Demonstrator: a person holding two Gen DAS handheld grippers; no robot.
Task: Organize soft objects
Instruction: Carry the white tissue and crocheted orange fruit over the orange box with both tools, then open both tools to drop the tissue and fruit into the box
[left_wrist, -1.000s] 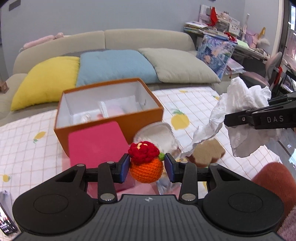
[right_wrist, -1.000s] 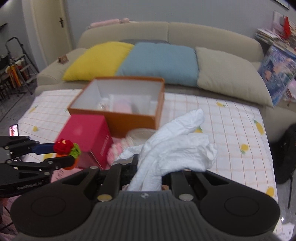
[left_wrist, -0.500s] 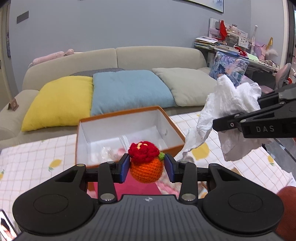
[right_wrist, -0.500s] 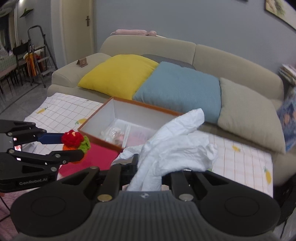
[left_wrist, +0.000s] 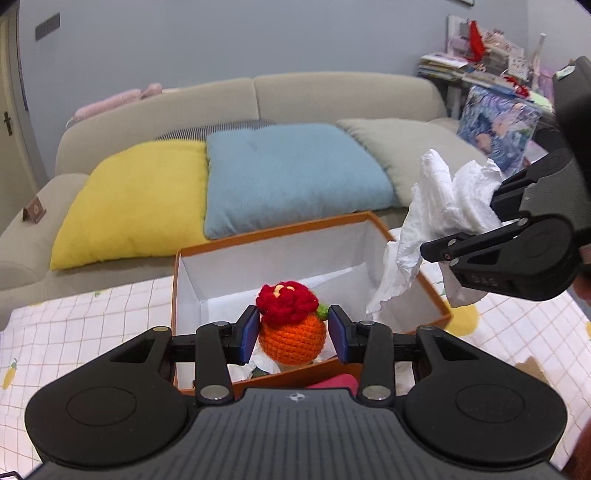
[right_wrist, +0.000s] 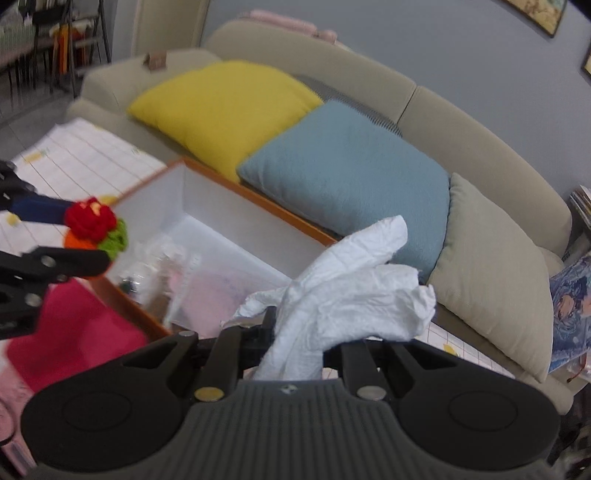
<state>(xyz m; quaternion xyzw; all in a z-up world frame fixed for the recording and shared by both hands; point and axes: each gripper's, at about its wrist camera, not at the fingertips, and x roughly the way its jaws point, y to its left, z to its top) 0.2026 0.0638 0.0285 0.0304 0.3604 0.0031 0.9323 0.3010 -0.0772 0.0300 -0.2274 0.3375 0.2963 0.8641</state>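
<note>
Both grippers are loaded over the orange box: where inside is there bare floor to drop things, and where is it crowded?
The orange box has bare white floor along its far wall, toward the blue cushion. The near corner, beside the pink box, is crowded with clear packets. The crochet orange and white cloth are both gripped.

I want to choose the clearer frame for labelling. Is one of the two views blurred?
Left wrist view: mostly sharp; the crochet orange is crisp. Right wrist view: motion blur smears the orange box, the crochet toy and the red box; only the white cloth stays fairly clear.
</note>
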